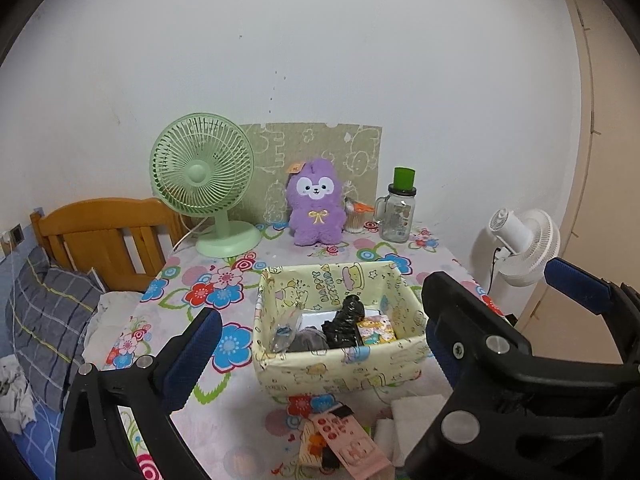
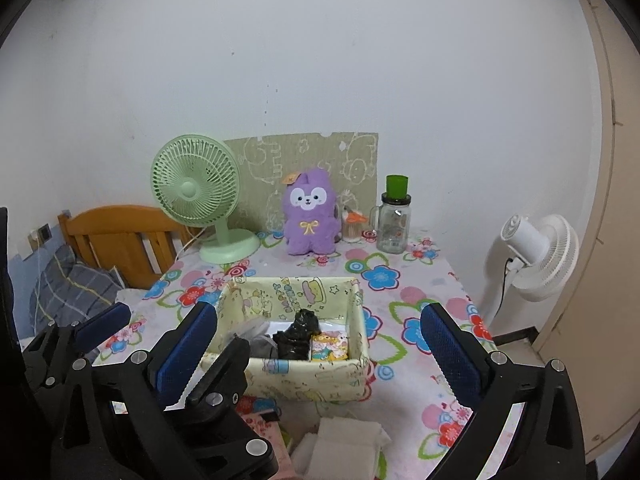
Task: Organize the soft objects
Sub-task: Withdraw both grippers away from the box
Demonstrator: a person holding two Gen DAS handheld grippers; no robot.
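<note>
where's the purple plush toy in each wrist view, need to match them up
Left wrist view: the purple plush toy stands upright at the back of the table, just right of the green fan.
Right wrist view: the purple plush toy is at centre, again at the back, between the green fan and the glass jar.
Shared landmark: the patterned box in front of it.

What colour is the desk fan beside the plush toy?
Pale green desk fan; clearest in the left wrist view.
</note>
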